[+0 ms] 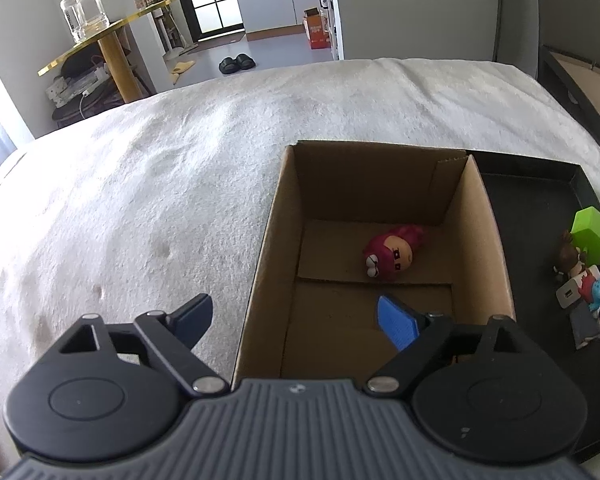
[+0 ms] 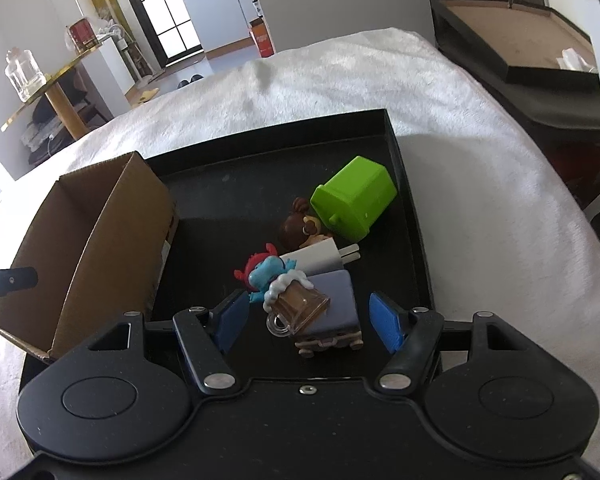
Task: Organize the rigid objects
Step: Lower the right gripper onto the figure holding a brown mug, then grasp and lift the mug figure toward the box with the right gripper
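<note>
Both grippers tilt downward over the bed

Left gripper (image 1: 296, 322) spread wide, empty, astride cardboard box (image 1: 268, 248) wall; right gripper (image 2: 310, 320) part-open — straddling toy pile (image 2: 312, 300), not gripping

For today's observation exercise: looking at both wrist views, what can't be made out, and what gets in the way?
- Left wrist view: the black tray and its toy pile run off the right edge.
- Right wrist view: the cardboard box floor is hidden by its own wall, so the pink figure is unseen.
- Right wrist view: the brown bear is partly covered by the green bin and white plug.
</note>
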The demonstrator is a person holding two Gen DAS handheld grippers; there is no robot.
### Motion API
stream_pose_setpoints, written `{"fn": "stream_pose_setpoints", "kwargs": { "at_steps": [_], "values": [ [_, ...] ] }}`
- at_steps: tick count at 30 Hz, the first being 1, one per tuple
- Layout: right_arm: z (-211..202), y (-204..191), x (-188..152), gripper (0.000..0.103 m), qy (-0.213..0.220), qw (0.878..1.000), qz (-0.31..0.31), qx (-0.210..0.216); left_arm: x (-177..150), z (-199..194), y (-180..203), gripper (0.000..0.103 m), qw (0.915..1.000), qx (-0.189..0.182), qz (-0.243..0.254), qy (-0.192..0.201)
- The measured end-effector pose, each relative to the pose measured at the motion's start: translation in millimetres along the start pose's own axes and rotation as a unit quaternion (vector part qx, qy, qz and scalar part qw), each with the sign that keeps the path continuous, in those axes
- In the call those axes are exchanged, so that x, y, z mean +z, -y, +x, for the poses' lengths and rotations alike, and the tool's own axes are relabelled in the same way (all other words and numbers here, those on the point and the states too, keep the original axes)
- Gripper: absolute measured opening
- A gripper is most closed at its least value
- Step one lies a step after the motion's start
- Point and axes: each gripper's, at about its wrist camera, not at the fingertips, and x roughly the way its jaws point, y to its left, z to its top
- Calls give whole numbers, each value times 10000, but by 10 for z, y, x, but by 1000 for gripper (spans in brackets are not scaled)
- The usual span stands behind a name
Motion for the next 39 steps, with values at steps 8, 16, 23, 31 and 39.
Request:
{"fn": "stream_pose_setpoints", "kwargs": {
  "at_steps": [8,16,23,31,39],
  "values": [
    [52,-68,12,59,133,9993,-333,42,30,31,50,89,10000,85,28,-42],
    [41,-98,9,38,136,9973,-713,83,16,55,51,89,9999,139,-11,-92],
    [7,-75,-3,37,59,9979,-632,100,18,32,-5,89,9998,154,-81,-63],
    [-25,-117,22,37,79,9982,-601,41,-2,36,-95,89,9998,145,-162,-47],
    [-115,-228,97,37,317,9968,-724,115,-41,52,-222,89,9995,109,-297,-47]
  ]
}}
